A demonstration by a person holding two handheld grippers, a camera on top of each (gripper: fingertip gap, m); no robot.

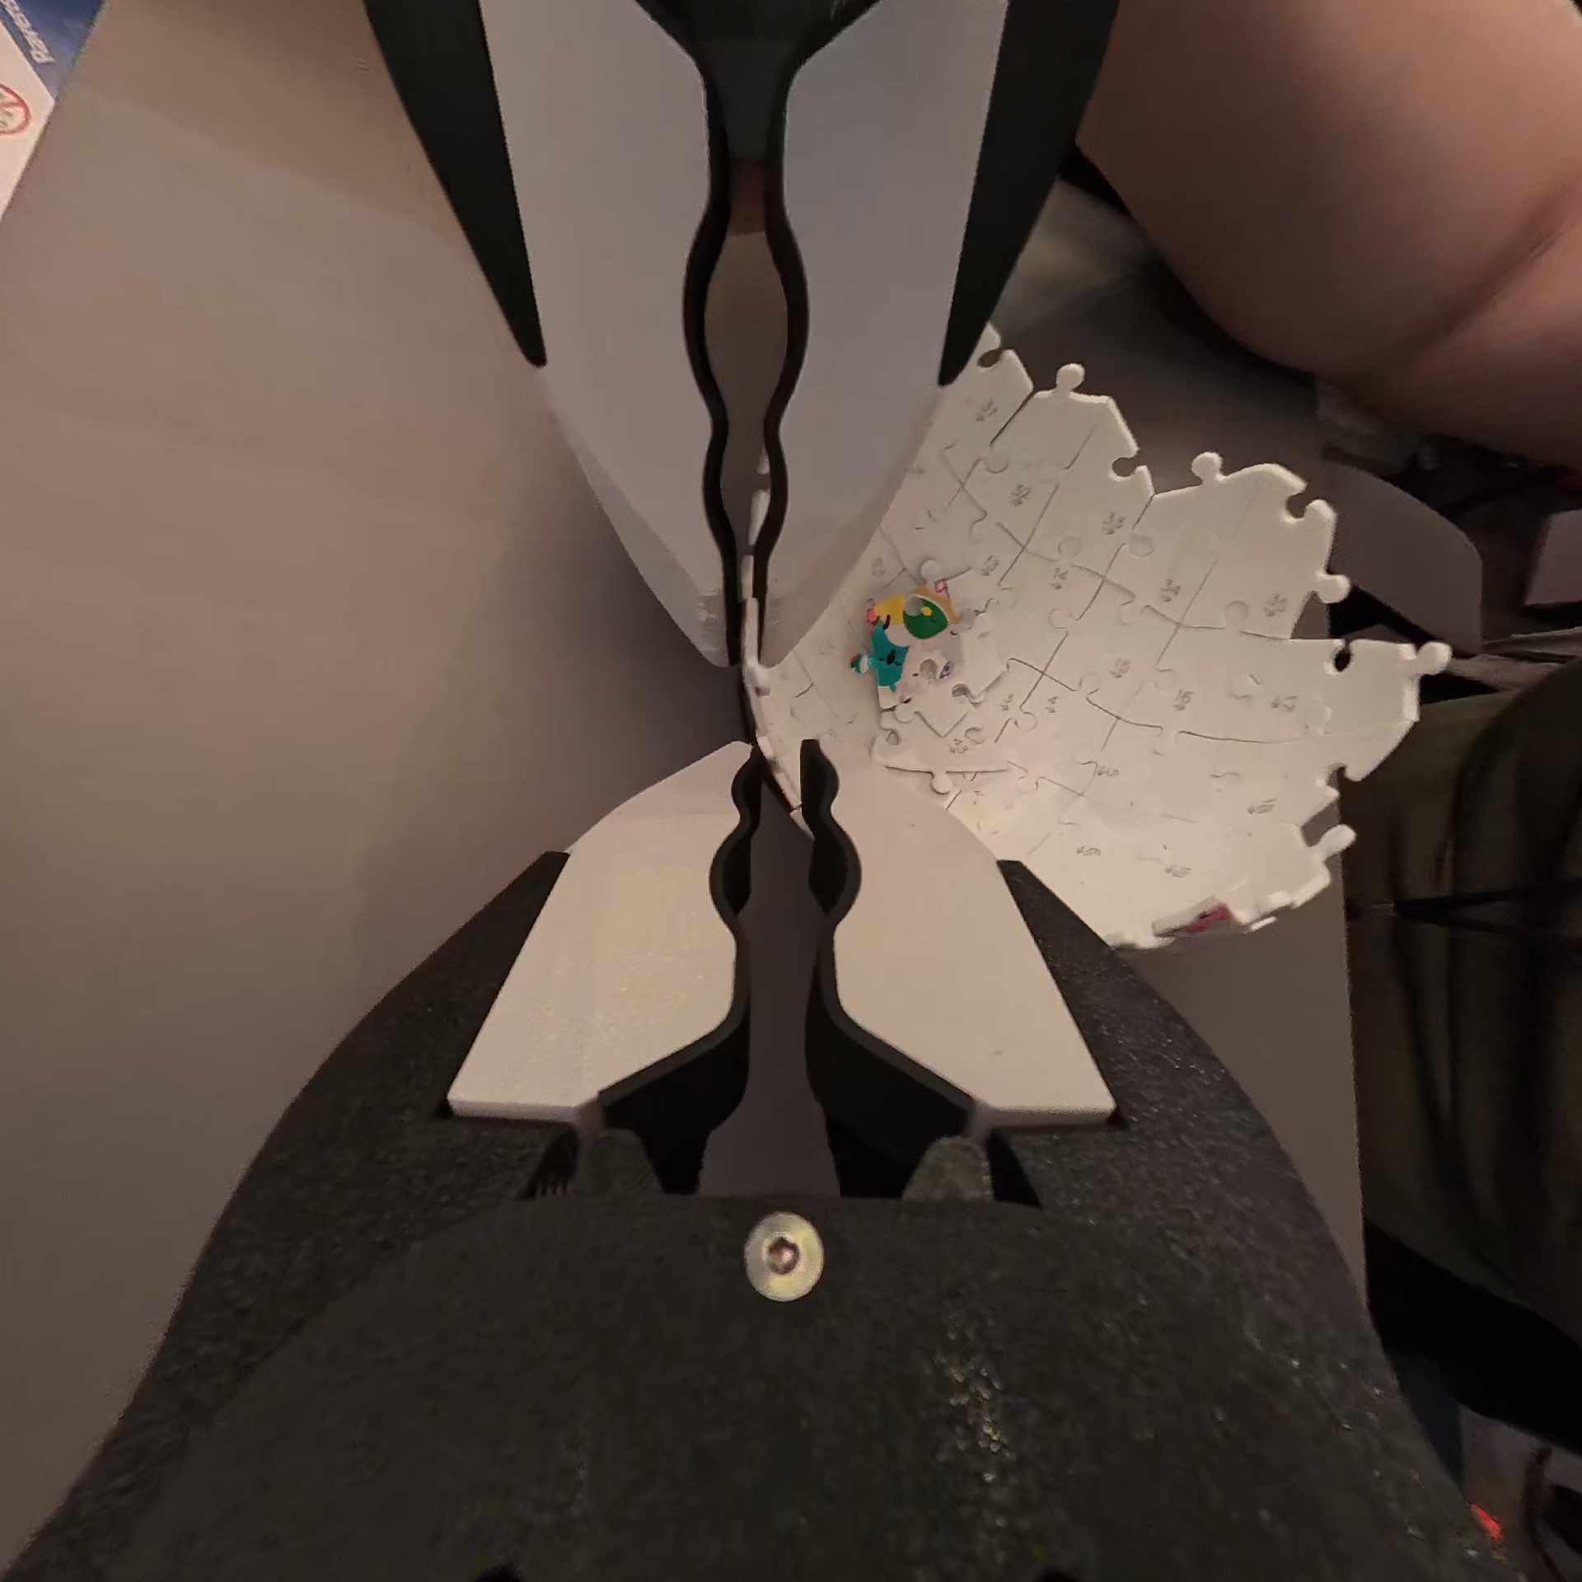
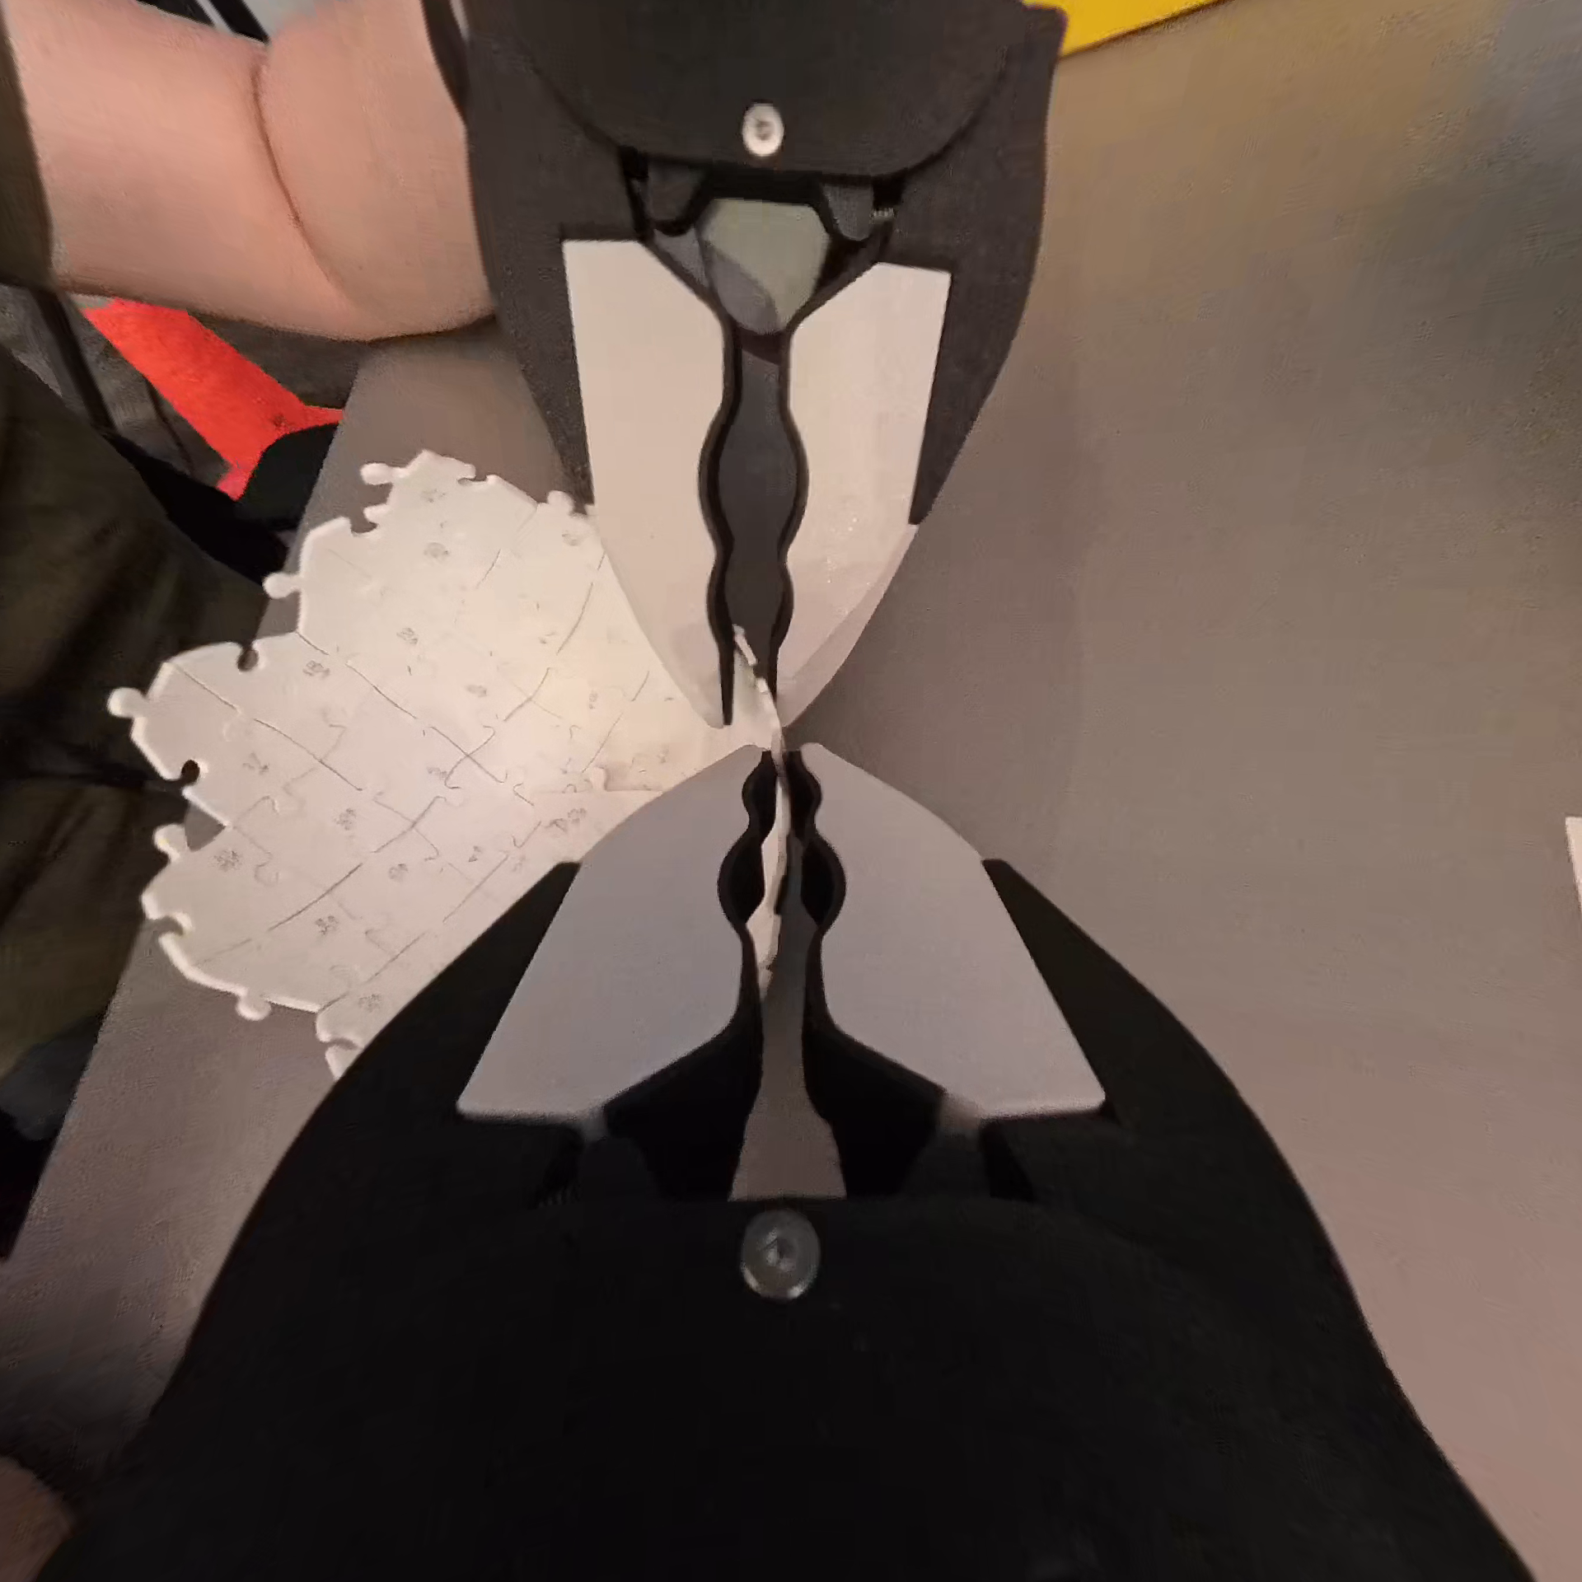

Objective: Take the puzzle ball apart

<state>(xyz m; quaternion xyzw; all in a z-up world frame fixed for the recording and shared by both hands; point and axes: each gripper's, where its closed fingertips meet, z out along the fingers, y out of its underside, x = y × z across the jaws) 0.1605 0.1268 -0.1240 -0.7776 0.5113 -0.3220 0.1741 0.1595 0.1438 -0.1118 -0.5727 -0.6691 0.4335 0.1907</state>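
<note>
Tongs meet tip to tip on one rim of the half-open puzzle ball (image 1: pixel 1113 685), left gripper (image 1: pixel 775 753) from six o'clock, right gripper (image 1: pixel 746 659) from twelve, both pinching it; next, seemingly, a twist apart to snap off a piece.

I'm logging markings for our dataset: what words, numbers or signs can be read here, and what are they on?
On the white curved puzzle-piece shell: a small dark number on each piece's inner face. I don't repeat them here, and they are blurred in the right wrist view.
On the blue and white box at the top-left corner: print and a red round sign, cut off and too blurred to read.
Nothing else bears writing.
</note>
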